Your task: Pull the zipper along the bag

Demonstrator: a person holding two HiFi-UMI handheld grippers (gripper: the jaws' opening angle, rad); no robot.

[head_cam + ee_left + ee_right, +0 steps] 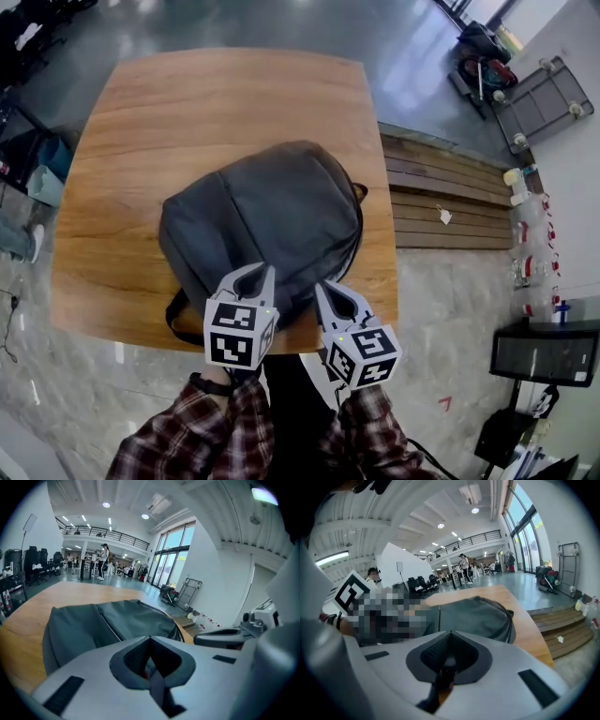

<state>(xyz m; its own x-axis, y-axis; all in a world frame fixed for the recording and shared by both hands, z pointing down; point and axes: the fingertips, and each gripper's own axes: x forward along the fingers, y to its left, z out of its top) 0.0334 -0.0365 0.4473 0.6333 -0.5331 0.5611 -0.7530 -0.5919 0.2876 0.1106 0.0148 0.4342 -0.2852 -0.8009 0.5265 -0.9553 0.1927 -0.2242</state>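
Starting at the tips: the left gripper (pixel 150 638) has its jaws squeezed right together, and in its own view a dark strip (pixel 157 688) of something soft runs down between them, so it's pinching that. I can't say for sure which bit of the bag it is. The right gripper (pixel 450 633) is closed up too, tips touching, with a small dark tab (pixel 440 677) caught in the pocket just behind them. It could be the zipper pull, but it's too blurry to call.

From the head view, both grippers sit at the bag's near edge, the side closest to the person. The left gripper (pixel 258 277) is over the bag's near end, and the right gripper (pixel 326 291) is just beside it at the bag's near-right corner. They're close together but not touching.

The bag (pixel 262 211) is a dark grey backpack lying flat on a wooden table (pixel 187 112). It sits toward the near-right part, and its near end reaches the table edge. A black strap loop (pixel 173 319) pokes out at the bag's near-left corner, and there's a little handle (pixel 361 190) on its far-right side.

Behind the grippers you can see plaid sleeves (pixel 206 431). Right of the bag, past the table edge, are some wooden steps (pixel 441 197).
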